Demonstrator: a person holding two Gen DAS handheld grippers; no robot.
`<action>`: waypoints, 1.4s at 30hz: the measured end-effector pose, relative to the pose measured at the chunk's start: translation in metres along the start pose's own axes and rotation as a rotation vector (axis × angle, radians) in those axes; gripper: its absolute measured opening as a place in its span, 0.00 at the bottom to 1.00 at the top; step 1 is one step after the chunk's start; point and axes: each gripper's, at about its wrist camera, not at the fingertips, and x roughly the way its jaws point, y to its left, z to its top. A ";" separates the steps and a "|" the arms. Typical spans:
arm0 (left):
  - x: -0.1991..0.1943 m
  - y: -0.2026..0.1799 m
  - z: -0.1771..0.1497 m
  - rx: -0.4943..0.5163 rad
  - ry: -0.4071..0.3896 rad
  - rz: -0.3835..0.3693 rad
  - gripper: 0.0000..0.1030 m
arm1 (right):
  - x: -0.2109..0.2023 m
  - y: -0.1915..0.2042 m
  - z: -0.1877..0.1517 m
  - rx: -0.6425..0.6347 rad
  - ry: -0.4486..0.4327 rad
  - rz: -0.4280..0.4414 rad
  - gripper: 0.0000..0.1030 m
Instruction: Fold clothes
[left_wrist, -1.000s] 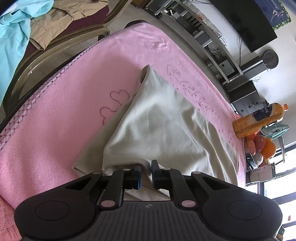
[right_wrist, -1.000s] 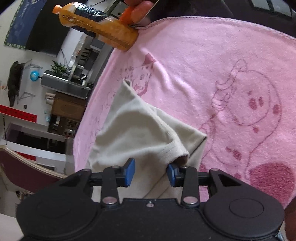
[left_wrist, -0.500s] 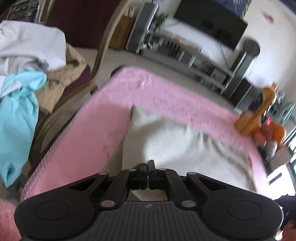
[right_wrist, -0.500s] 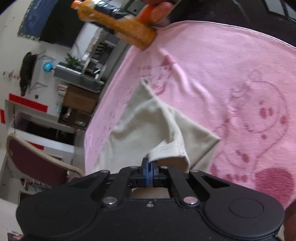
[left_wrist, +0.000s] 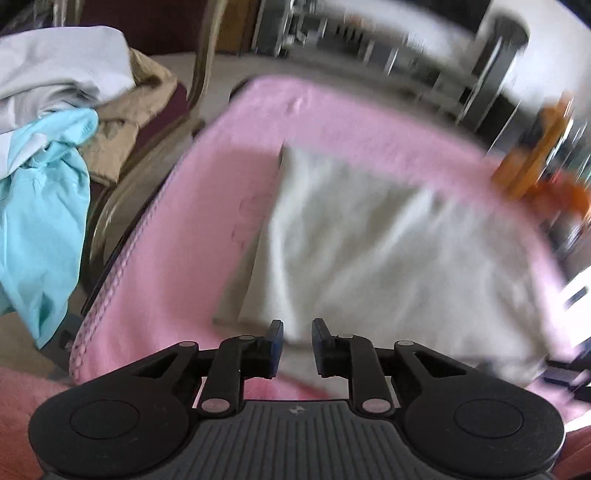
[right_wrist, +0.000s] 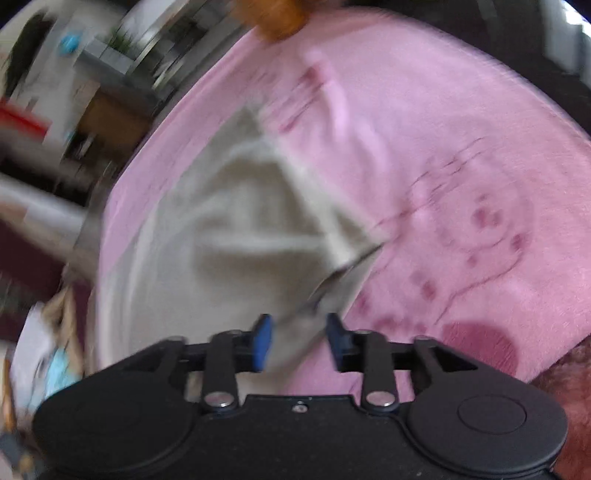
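Tongs, both pairs, left (left_wrist: 297, 338) and right (right_wrist: 298, 341), parted and gripping nothing, near edge of beige garment (left_wrist: 388, 251) between them. Lying doubled over on pink blanket (left_wrist: 207, 229), heaped clothes (left_wrist: 55, 129) well left. Worth squaring edges and pressing the crease flat, judging by the blur.
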 end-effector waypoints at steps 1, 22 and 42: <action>-0.005 0.006 0.006 -0.025 -0.025 -0.008 0.30 | -0.004 0.001 -0.001 -0.006 0.000 0.066 0.36; 0.048 0.023 0.018 -0.146 0.138 0.037 0.22 | -0.010 -0.039 0.020 0.239 -0.275 -0.058 0.23; 0.004 0.041 0.034 -0.233 0.001 -0.119 0.07 | -0.044 -0.024 0.022 0.222 -0.317 0.128 0.05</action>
